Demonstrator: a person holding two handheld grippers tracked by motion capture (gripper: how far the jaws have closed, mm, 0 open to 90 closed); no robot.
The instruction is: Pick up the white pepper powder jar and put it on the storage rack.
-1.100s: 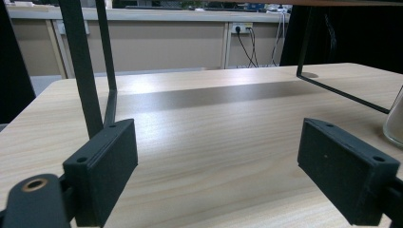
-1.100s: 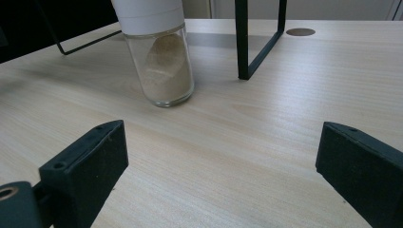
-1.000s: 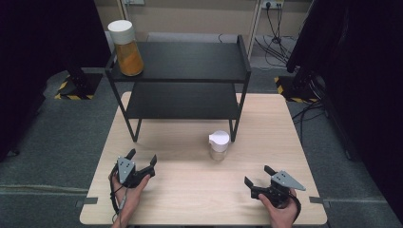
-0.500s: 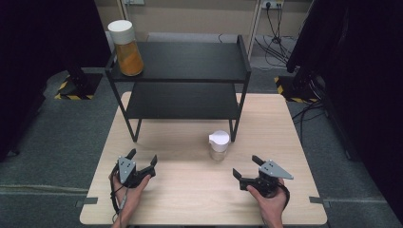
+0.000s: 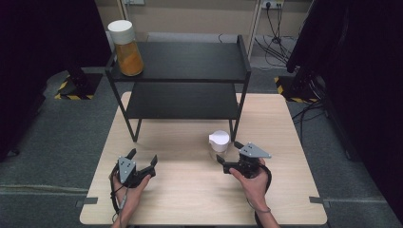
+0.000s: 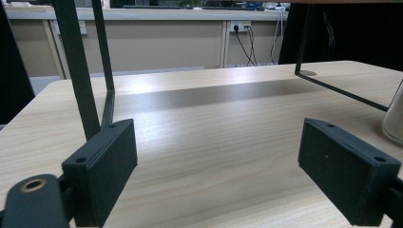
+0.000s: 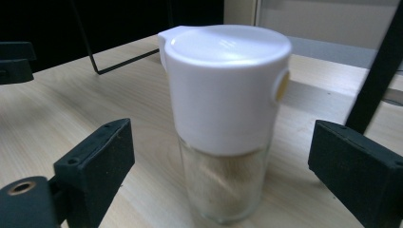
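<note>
Two grippers work this table point(image 5: 190, 199). Near its front-left corner, the left gripper point(image 5: 144, 160) rests with jaws apart, holding nothing. Right of centre, beside the shelf rack's point(image 5: 190, 61) front-right leg, stands the white-lidded jar point(image 5: 219, 141); the right gripper point(image 5: 228, 156) has just been narrowing around it, not yet gripping. Lifting remains.

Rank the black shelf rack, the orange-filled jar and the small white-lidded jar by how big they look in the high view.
1. Black shelf rack, by far.
2. Orange-filled jar on its top shelf.
3. Small white-lidded jar on the table; it sits lower, farther from the camera, so the gap between the jars is unsure.
</note>
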